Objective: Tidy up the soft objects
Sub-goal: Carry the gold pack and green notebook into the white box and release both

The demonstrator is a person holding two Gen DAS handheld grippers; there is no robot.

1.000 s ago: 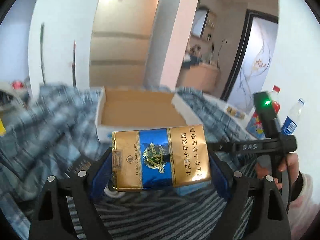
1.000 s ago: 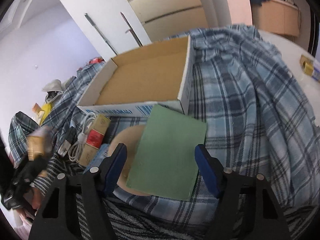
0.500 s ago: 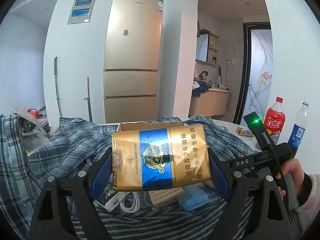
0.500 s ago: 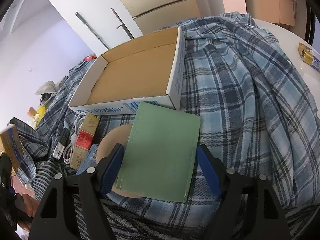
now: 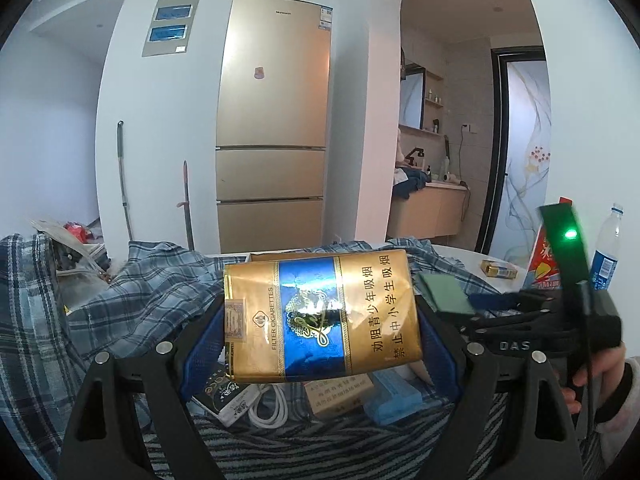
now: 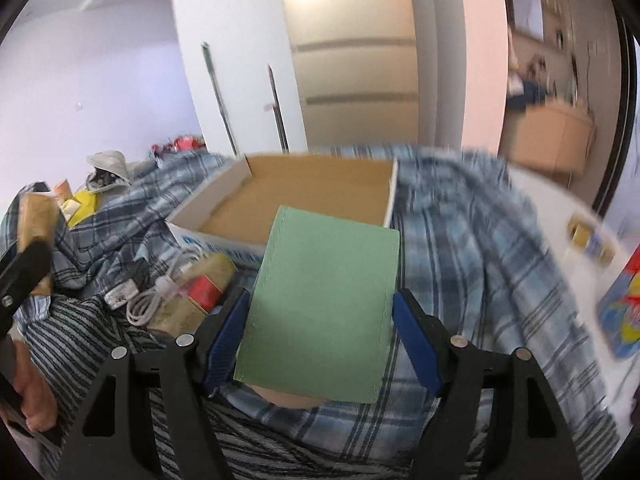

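The left gripper (image 5: 322,344) still clamps the gold-and-blue soft cigarette pack (image 5: 322,316) at frame centre, now tilted up so the open cardboard box (image 6: 304,204) drops behind it. The right gripper (image 6: 318,340), its jaws just shifting, grips the flat green pouch (image 6: 320,316), now lifted over the box's near edge.

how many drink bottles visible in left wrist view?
2, both at the right edge: a red-labelled bottle mostly hidden behind the right tool's body, and a blue-labelled clear bottle just right of it. Others may be hidden.
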